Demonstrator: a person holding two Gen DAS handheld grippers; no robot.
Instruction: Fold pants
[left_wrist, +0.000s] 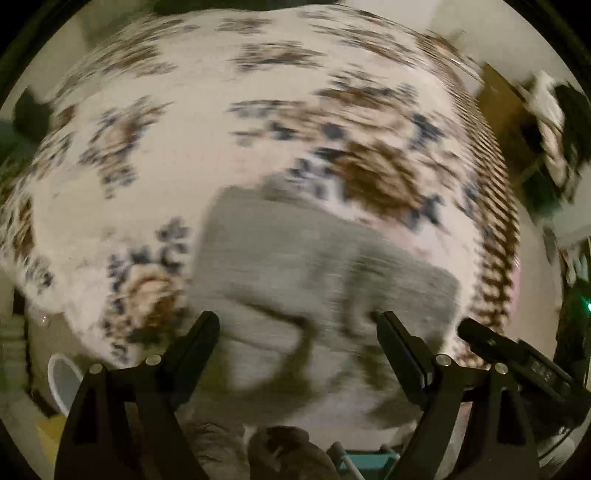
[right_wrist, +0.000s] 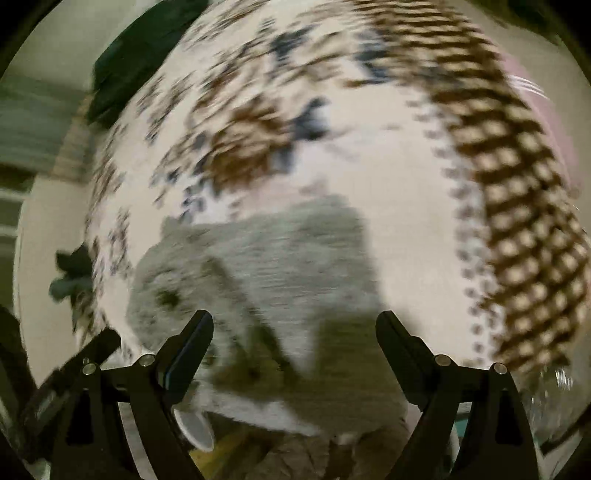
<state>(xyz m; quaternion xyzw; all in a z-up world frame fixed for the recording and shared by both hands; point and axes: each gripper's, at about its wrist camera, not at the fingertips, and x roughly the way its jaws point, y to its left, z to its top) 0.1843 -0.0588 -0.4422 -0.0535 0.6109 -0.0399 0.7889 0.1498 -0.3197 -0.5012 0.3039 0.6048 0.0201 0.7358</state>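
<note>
Grey pants (left_wrist: 314, 262) lie folded into a compact pile on a cream blanket with brown and blue flowers (left_wrist: 221, 129). The frames are blurred by motion. My left gripper (left_wrist: 298, 325) is open and empty, above the near edge of the pants. My right gripper (right_wrist: 294, 325) is open and empty, above the near part of the same pants (right_wrist: 266, 266). The right gripper's body (left_wrist: 517, 358) shows at the lower right of the left wrist view.
The blanket has a brown checked border (right_wrist: 517, 206) along its right side. A white cup (left_wrist: 61, 380) stands off the blanket at lower left. Dark cloth (right_wrist: 136, 55) lies at the far left edge. Brown furniture (left_wrist: 509, 118) stands at right.
</note>
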